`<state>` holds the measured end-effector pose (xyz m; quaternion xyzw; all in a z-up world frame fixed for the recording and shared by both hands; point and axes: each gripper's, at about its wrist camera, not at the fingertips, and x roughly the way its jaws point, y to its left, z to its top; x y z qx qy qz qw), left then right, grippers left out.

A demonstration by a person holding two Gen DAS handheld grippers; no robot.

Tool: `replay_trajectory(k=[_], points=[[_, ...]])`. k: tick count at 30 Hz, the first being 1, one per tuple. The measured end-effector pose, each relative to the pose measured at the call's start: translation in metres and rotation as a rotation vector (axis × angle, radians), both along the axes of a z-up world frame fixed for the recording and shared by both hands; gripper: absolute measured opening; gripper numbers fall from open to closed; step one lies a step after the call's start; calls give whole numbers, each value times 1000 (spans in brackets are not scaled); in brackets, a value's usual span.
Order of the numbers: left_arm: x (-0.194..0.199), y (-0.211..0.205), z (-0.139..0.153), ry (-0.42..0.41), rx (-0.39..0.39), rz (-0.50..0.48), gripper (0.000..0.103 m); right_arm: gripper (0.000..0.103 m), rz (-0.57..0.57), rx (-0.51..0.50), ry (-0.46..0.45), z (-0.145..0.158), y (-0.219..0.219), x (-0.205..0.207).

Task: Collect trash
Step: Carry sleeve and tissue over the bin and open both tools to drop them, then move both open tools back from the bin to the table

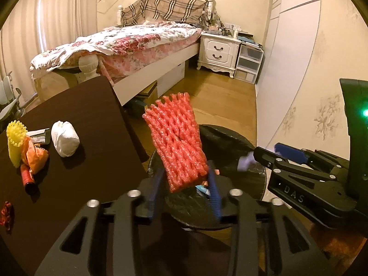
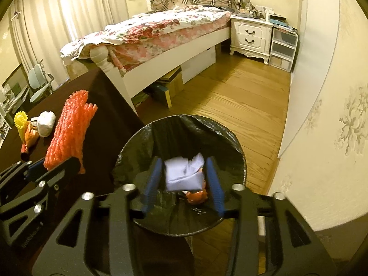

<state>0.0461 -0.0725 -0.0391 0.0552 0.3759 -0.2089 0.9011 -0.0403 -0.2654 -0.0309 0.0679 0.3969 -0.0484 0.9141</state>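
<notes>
My left gripper (image 1: 186,179) is shut on a red foam fruit net (image 1: 177,142) and holds it above the bin lined with a black bag (image 1: 230,142). The net also shows in the right wrist view (image 2: 69,138). My right gripper (image 2: 184,177) is over the bin (image 2: 142,142), jaws apart, with a crumpled white paper (image 2: 184,174) between the blue pads; I cannot tell whether it is gripped or falling. On the dark table (image 1: 92,115) lie a white wad (image 1: 65,141), a yellow net (image 1: 15,140), an orange wrapper (image 1: 34,156) and a red tube (image 1: 27,179).
A bed with a floral quilt (image 1: 128,43) stands behind the table. A white nightstand (image 1: 218,53) and plastic drawers (image 1: 249,64) stand at the back wall. Wood floor (image 2: 241,105) runs between bed and wall. Orange trash (image 2: 197,196) lies inside the bin.
</notes>
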Motion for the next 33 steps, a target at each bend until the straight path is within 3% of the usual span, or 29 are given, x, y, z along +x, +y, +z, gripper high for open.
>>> replay_trajectory(k=[2,7,12,20,33], points=[[0,1,1,-2,-4,10,58,49,-9,-2,0,-1,-2,-1],[0,6,4,3,-25,31,67,50,-29,4,3,-2,-10,-5],[-3,12,7,3,-37,55,68,56,-31,4,-5,3,-7,-6],[-9,36,12,-7,-29,117,68,57,7,4,-11,9,11,-5],[-21,115,20,-27,-19,296,68,58,152,5,-14,18,73,1]])
